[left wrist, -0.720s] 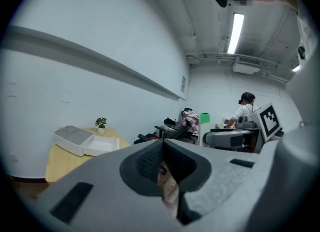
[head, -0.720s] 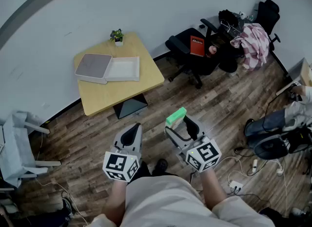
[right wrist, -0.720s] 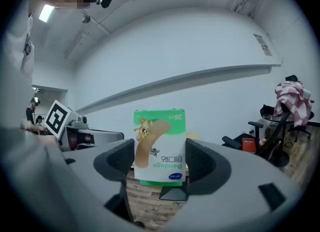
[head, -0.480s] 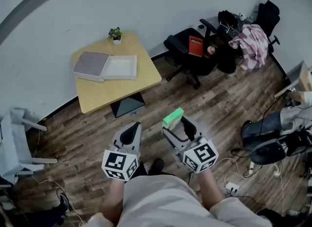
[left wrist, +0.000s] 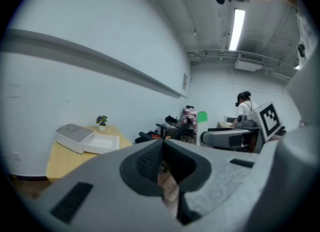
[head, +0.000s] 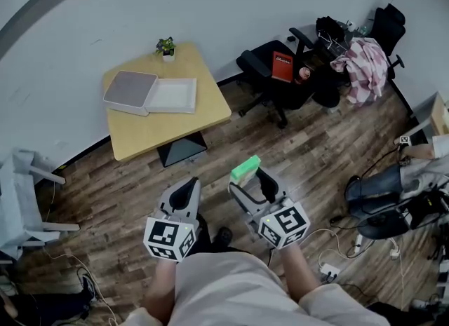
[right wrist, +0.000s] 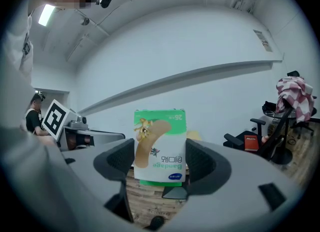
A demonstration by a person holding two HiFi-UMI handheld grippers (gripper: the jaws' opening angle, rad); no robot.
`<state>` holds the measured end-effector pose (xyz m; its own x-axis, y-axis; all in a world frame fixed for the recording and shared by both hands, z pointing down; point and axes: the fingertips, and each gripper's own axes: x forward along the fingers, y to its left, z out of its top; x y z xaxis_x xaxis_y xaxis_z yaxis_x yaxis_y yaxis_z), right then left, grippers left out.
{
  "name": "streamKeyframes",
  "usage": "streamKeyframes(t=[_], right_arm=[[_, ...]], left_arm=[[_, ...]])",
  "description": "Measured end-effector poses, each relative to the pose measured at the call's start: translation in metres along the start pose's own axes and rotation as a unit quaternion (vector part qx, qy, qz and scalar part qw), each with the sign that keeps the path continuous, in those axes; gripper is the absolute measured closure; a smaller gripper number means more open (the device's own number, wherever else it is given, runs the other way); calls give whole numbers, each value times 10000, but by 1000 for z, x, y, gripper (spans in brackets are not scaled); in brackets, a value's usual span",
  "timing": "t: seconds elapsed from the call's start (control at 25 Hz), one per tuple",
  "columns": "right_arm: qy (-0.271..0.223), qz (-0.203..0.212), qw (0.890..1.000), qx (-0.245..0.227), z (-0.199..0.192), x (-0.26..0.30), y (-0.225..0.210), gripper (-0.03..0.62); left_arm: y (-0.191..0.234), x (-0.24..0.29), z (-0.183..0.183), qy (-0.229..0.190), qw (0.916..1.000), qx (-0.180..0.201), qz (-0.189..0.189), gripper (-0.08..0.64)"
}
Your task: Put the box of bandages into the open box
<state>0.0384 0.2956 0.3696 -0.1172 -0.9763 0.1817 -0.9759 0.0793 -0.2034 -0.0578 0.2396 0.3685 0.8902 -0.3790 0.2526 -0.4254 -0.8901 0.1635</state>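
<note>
The box of bandages (right wrist: 160, 141), green and white with a plaster printed on it, stands upright between the jaws of my right gripper (right wrist: 161, 168), which is shut on it. In the head view the same green box (head: 245, 169) shows at the tip of the right gripper (head: 251, 179), held over the wooden floor. My left gripper (head: 187, 188) hangs beside it, shut and empty, its jaws meeting at the tip (left wrist: 162, 143). The open box (head: 172, 95), a white tray with its grey lid (head: 130, 87) folded back, lies on the yellow table (head: 175, 132), well ahead of both grippers.
A small potted plant (head: 167, 46) stands at the table's far corner. Black office chairs (head: 277, 83) with a red book (head: 282, 66) and a pink cloth (head: 365, 62) stand to the right. A white chair (head: 21, 205) is at left. Cables and a power strip (head: 328, 268) lie at right.
Both grippers have drifted slightly left and down in the head view, the bandage box still held. The table and open box now sit a little further left in view.
</note>
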Motion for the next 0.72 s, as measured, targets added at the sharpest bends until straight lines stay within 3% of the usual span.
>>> streamKeyframes(t=[0.72], right_arm=[[427, 164, 9989, -121, -2, 62, -17, 268]], left_arm=[[47, 47, -3, 102, 9996, -240, 82, 555]])
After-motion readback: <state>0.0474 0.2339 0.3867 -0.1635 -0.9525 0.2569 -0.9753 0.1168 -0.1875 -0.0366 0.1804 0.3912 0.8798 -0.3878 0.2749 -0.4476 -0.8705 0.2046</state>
